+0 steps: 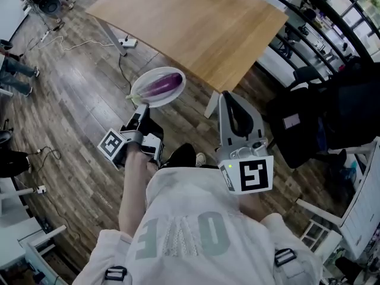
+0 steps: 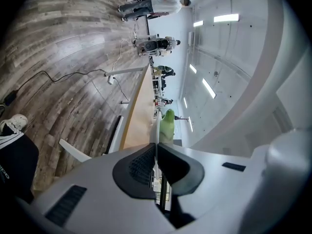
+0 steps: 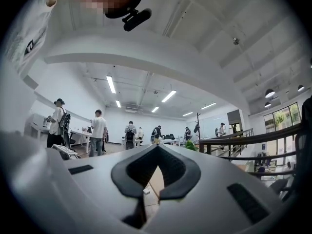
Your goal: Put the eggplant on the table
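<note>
The eggplant has not reached the tabletop yet: it lies lengthwise in a shallow white plate that hangs over the floor, just off the tabletop's near edge and short of its corner. The left gripper carries that plate, its jaws pressed together on the thin rim on the side away from the tabletop. In the left gripper view the rim runs edge-on between the ribbed black pads, with the eggplant's green cap showing beyond them. The right gripper is near the tabletop's corner, its jaws closed tip to tip with nothing between them.

So the pickup looks done and the delivery is what remains, as I judge it: bring the plate over the wood, then set it down or slide the eggplant off.

The eggplant is glossy purple, long and plump, with a pale green stem end. It should roll easily on the smooth, glazed-looking round plate if that tilts. The tabletop is a flat slab of light wood grain on white legs, bare where it shows. The floor below is grey-brown planking with loose cables trailing across it
</note>
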A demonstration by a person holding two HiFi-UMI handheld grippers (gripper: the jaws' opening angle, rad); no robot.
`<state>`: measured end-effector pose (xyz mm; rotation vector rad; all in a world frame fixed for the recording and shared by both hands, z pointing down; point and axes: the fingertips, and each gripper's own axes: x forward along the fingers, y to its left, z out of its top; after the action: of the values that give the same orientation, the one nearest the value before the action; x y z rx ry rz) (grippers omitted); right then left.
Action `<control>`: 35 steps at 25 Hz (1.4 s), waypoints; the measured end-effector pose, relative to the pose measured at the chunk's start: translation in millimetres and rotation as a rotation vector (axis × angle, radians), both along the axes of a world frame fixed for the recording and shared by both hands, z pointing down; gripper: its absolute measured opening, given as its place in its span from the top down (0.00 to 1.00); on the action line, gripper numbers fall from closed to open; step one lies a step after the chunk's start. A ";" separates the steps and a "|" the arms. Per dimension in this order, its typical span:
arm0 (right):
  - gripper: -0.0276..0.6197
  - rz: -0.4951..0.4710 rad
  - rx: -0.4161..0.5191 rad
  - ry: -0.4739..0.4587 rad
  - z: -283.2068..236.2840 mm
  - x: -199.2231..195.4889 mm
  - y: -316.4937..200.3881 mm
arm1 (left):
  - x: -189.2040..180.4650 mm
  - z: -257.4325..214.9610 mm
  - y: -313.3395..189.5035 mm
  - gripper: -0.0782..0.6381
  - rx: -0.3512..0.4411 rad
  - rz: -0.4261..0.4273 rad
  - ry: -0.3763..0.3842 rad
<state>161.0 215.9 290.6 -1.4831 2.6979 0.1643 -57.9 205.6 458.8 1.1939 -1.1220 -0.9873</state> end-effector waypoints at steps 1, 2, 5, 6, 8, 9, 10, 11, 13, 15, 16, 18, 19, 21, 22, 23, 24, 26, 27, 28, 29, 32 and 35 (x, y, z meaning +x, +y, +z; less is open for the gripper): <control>0.93 -0.005 -0.007 -0.001 3.4 2.0 -1.8 | -1.9 -1.0 -1.7 0.86 0.005 -0.012 0.002; 0.93 -0.009 -0.015 -0.001 6.6 3.0 -4.1 | -3.7 -1.8 -3.3 0.86 0.008 -0.023 0.003; 0.93 -0.027 -0.040 0.003 13.0 -0.6 -11.1 | -13.3 -1.1 -4.7 0.86 -0.002 -0.057 0.000; 0.93 -0.034 -0.040 0.005 13.6 -2.3 -14.5 | -16.7 -0.4 -6.2 0.86 -0.003 -0.068 0.000; 0.93 -0.041 -0.032 0.007 15.1 -4.5 -24.1 | -21.4 1.3 -13.0 0.86 0.002 -0.084 0.000; 0.93 -0.042 -0.029 0.009 16.8 -5.2 -29.7 | -23.0 3.2 -17.3 0.86 0.005 -0.089 0.002; 0.93 -0.043 -0.027 0.011 19.1 -6.0 -35.8 | -24.5 6.1 -21.7 0.86 0.007 -0.094 0.004; 0.93 -0.043 -0.027 0.014 21.8 -7.3 -42.5 | -26.4 9.5 -27.0 0.86 0.008 -0.098 0.008; 0.93 -0.044 -0.027 0.019 27.1 -12.5 -58.2 | -31.4 15.8 -42.7 0.86 0.012 -0.103 0.019; 0.93 -0.049 -0.030 0.026 31.0 -22.1 -74.1 | -38.5 27.7 -59.0 0.86 -0.002 -0.107 0.038; 0.93 -0.056 -0.031 0.030 30.9 -28.6 -82.3 | -42.9 31.6 -67.5 0.86 -0.009 -0.109 0.046; 0.93 -0.074 -0.023 0.034 25.5 -44.5 -100.7 | -52.6 23.6 -88.4 0.86 0.010 -0.107 0.048; 0.93 -0.082 -0.015 0.030 20.9 -52.8 -111.3 | -58.2 21.8 -99.3 0.86 0.014 -0.104 0.050; 0.93 -0.089 0.000 0.015 11.0 -69.6 -135.1 | -70.5 16.3 -124.4 0.86 0.019 -0.099 0.064; 0.93 -0.089 0.005 0.009 6.5 -78.3 -147.4 | -76.5 9.1 -139.3 0.86 0.035 -0.099 0.088; 0.93 -0.087 0.008 0.007 2.4 -87.4 -160.2 | -82.3 1.2 -155.3 0.86 0.060 -0.097 0.123; 0.93 -0.082 0.010 0.008 -1.3 -96.8 -173.5 | -89.3 -5.6 -171.4 0.86 0.083 -0.090 0.148; 0.93 -0.068 0.008 0.014 -8.0 -114.5 -201.6 | -108.2 -12.2 -200.5 0.86 0.081 -0.067 0.113; 0.93 -0.060 0.007 0.015 -10.9 -122.4 -215.8 | -118.6 -12.9 -214.0 0.86 0.061 -0.053 0.065; 0.93 -0.053 0.005 0.012 -13.6 -129.8 -230.0 | -127.5 -14.5 -228.0 0.86 0.044 -0.041 0.029; 0.93 -0.045 0.005 0.007 -16.1 -137.0 -244.0 | -134.8 -17.1 -243.0 0.86 0.037 -0.030 0.012; 0.93 -0.027 0.010 -0.009 -23.3 -160.7 -282.7 | -150.6 -25.8 -289.0 0.86 0.036 0.017 -0.003; 0.93 -0.005 0.014 -0.008 -27.9 -186.2 -315.0 | -161.6 -29.7 -328.4 0.86 0.025 0.079 -0.008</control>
<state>-25.2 -99.1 262.7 -1.4704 2.6880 0.1754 -219.5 -122.8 429.1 1.2536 -1.0640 -0.9389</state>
